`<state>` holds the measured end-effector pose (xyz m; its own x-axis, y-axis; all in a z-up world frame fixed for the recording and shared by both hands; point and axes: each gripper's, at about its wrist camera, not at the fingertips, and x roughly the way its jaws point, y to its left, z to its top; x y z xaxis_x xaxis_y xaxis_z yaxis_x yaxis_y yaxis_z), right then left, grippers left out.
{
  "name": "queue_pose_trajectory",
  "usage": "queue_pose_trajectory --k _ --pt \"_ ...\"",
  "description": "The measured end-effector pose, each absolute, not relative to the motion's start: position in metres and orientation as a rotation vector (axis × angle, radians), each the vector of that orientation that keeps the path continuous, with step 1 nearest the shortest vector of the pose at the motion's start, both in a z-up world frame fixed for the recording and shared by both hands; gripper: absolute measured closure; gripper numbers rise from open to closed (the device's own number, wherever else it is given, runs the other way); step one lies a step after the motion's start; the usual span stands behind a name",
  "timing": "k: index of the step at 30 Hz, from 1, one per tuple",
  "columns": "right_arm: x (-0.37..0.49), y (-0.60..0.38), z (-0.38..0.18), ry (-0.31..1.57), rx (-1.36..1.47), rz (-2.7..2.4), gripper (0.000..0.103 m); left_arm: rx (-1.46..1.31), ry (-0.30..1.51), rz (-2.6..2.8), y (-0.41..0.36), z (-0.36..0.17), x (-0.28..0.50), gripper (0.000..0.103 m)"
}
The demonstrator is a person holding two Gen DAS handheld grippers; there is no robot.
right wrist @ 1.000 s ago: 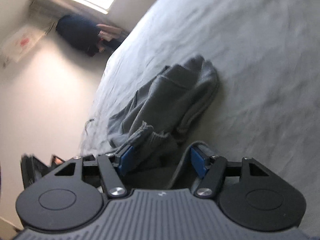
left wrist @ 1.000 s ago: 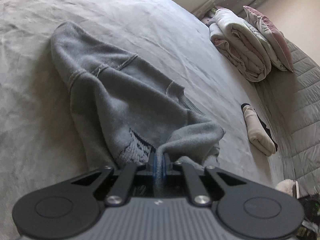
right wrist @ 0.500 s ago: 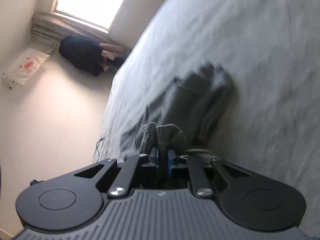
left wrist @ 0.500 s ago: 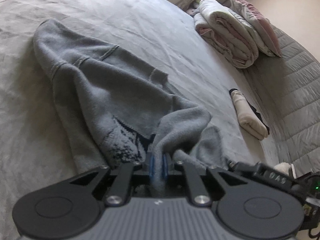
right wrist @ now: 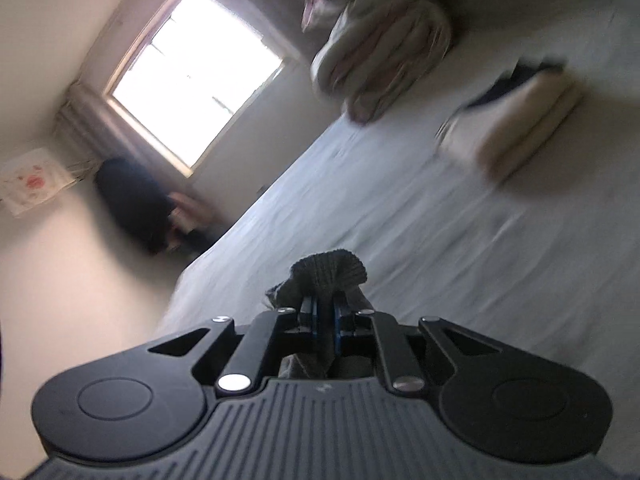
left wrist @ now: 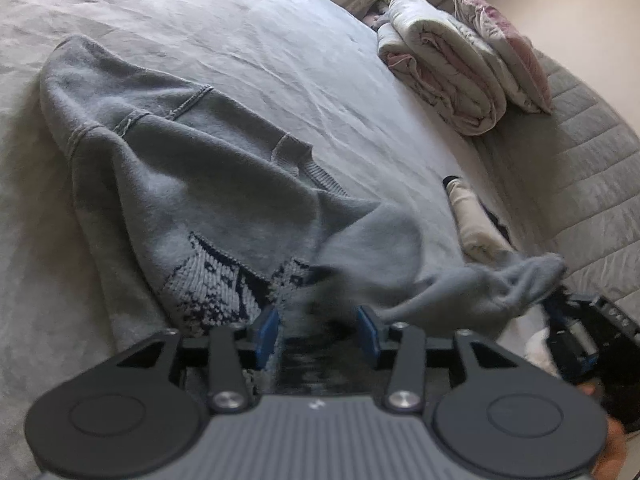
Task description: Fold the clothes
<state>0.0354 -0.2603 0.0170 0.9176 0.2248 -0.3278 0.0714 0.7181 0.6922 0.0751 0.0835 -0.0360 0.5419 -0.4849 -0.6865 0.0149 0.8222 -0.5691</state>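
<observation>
A grey knit sweater [left wrist: 180, 168] with a dark blue pattern lies crumpled on the bed sheet [left wrist: 280, 40]. My left gripper [left wrist: 316, 330] sits at its near hem and its jaws are opening. Blurred grey fabric lies loose between the blue pads [left wrist: 266, 328], which stand clear of it. My right gripper [right wrist: 324, 320] is shut on a bunched ribbed edge of the sweater [right wrist: 328, 272] and holds it up above the bed. In the left wrist view the right gripper [left wrist: 576, 320] shows at the lower right, with a stretched part of the sweater running to it.
A folded beige garment [left wrist: 476, 224] lies on the bed beside a quilted headboard [left wrist: 580, 160]. A rolled duvet [left wrist: 440, 64] and a pink pillow [left wrist: 504, 40] sit at the bed's far end. A window [right wrist: 192, 76] and a dark heap [right wrist: 136, 208] lie past the bed's edge.
The left jaws were pinched on the sweater's hem and have now parted. The right jaws closed on the ribbed edge, then rose and tilted up, lifting that part off the bed.
</observation>
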Motion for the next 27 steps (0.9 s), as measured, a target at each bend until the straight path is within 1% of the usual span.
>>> queue_pose_trajectory --k 6,11,14,16,22,24,25,27 --pt "0.025 -0.296 0.023 0.329 0.736 -0.004 0.092 -0.496 0.994 -0.318 0.076 -0.041 0.077 0.058" --pt "0.023 -0.319 0.022 0.369 0.696 -0.037 0.092 -0.456 1.0 -0.31 0.076 -0.042 0.076 0.058" --pt "0.017 -0.318 0.016 0.46 0.619 0.006 0.092 -0.438 1.0 -0.298 0.079 -0.041 0.076 0.058" --pt "0.016 -0.312 0.007 0.553 0.532 0.042 0.092 -0.433 0.995 -0.287 0.082 -0.04 0.078 0.057" --pt "0.017 -0.287 -0.031 0.948 0.313 0.285 0.09 -0.392 0.987 -0.267 0.089 -0.036 0.083 0.055" --pt "0.017 -0.282 -0.037 1.013 0.232 0.312 0.089 -0.375 0.981 -0.258 0.091 -0.032 0.087 0.055" --pt "0.017 -0.281 -0.036 1.027 0.215 0.321 0.086 -0.369 0.978 -0.253 0.093 -0.03 0.089 0.054" --pt "0.016 -0.281 -0.032 1.046 0.187 0.338 0.086 -0.357 0.971 -0.242 0.096 -0.026 0.094 0.051"
